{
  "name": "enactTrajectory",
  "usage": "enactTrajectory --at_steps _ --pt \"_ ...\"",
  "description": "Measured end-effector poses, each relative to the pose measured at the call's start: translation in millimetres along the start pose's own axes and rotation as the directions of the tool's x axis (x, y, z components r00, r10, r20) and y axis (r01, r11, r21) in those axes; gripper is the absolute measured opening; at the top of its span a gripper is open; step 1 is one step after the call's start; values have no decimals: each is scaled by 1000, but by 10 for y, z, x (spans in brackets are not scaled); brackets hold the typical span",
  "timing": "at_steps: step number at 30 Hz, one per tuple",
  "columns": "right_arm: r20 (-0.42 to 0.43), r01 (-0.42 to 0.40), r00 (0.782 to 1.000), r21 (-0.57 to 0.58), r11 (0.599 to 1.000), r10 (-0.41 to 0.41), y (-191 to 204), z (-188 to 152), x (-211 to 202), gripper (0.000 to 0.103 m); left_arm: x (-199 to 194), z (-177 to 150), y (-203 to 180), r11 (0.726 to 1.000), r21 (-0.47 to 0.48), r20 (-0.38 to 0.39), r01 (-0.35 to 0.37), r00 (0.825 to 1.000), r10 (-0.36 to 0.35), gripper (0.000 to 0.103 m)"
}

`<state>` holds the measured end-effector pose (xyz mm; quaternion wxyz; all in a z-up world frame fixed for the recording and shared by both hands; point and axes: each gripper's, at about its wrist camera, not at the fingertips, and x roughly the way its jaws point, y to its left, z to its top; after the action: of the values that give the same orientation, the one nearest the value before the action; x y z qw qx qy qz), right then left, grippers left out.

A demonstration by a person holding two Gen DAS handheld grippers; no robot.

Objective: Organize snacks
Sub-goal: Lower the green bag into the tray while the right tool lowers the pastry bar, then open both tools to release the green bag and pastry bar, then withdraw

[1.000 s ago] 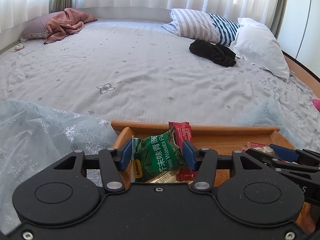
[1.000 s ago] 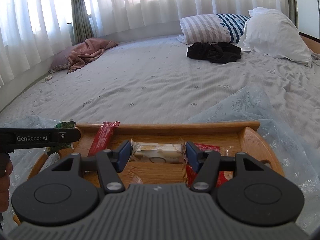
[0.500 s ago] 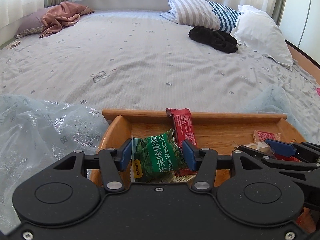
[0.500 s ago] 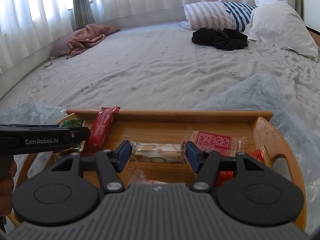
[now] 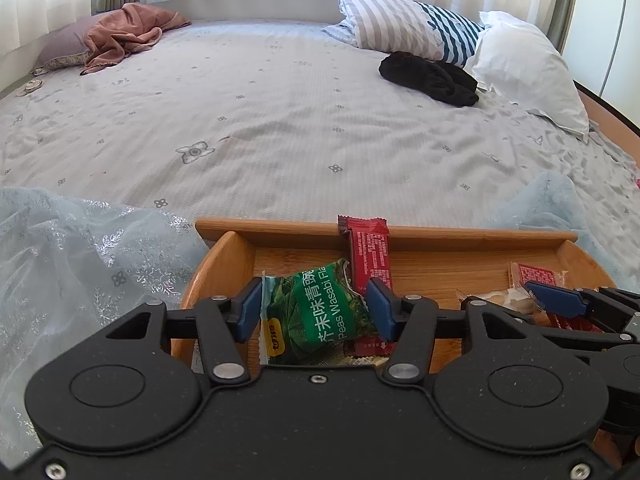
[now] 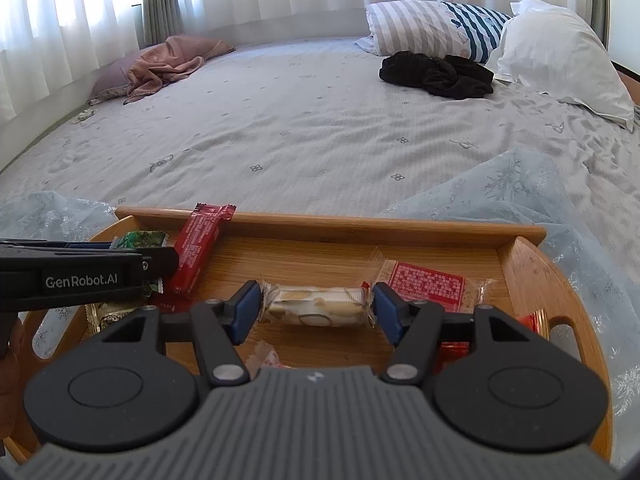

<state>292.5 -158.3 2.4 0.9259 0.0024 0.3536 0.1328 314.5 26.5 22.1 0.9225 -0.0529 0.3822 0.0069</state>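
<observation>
Fingers of the left gripper (image 5: 312, 310) sit on either side of a green wasabi-pea packet (image 5: 320, 312), the blue pads at its crinkled edges; whether they press it or only bracket it, I cannot tell. The right gripper (image 6: 316, 306) has just been easing wider, and its fingers now stand slightly clear of the ends of a white-and-gold wrapped snack (image 6: 318, 306) that lies between them on the tray floor.

Both snacks are inside the wooden tray (image 6: 332, 226), which rests on a pale blue lace cloth (image 5: 80, 264) over the bed (image 5: 280, 120). A red bar (image 5: 370, 252) leans against the far rim, a clear packet with a red label (image 6: 426, 282) lies flat to the right, and a few more wrappers show near the close edge.

By my reading, gathering is largely done; aligning or grouping the pieces is what remains.

Legible print: "Peas Wasabi Fla" beside Chinese characters on the green packet, and "GenRobot.AI" on the left gripper's side. The red label's text is too small to read
</observation>
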Motion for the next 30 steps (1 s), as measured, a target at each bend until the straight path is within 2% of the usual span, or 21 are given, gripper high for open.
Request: enactTrajectory --at_steps 1,3,5,9,17,19,24,30 --pt "2 -1 1000 1 1000 1 0 -1 1 67 -2 -3 -4 1000 3 -1 -2 1000 2 54" --pt "9 -1 1000 9 1000 1 -5 -5 -19 77 -12 -3 -11 1000 11 -6 -3 1000 3 55" --pt "21 -12 1000 29 1000 11 -22 1 -59 80 -49 2 -9 1000 8 -12 -4 1000 4 57" --pt "54 -13 998 29 999 11 -22 30 -195 85 -198 -1 14 1000 7 15 -10 1000 10 72" --pt "113 4 994 31 1000 -8 -43 52 -586 91 -667 -67 20 999 29 56 -16 998 14 90" --pt "121 8 993 27 1000 -11 -49 32 -684 91 -791 -106 16 999 42 60 -29 998 27 98" --pt "145 21 989 1 1000 -21 -25 -66 -955 91 -1157 -245 58 998 52 91 -39 995 35 103" --pt "164 14 986 -39 999 -7 52 -262 -1244 94 -1481 -476 106 998 44 92 -40 995 36 103"
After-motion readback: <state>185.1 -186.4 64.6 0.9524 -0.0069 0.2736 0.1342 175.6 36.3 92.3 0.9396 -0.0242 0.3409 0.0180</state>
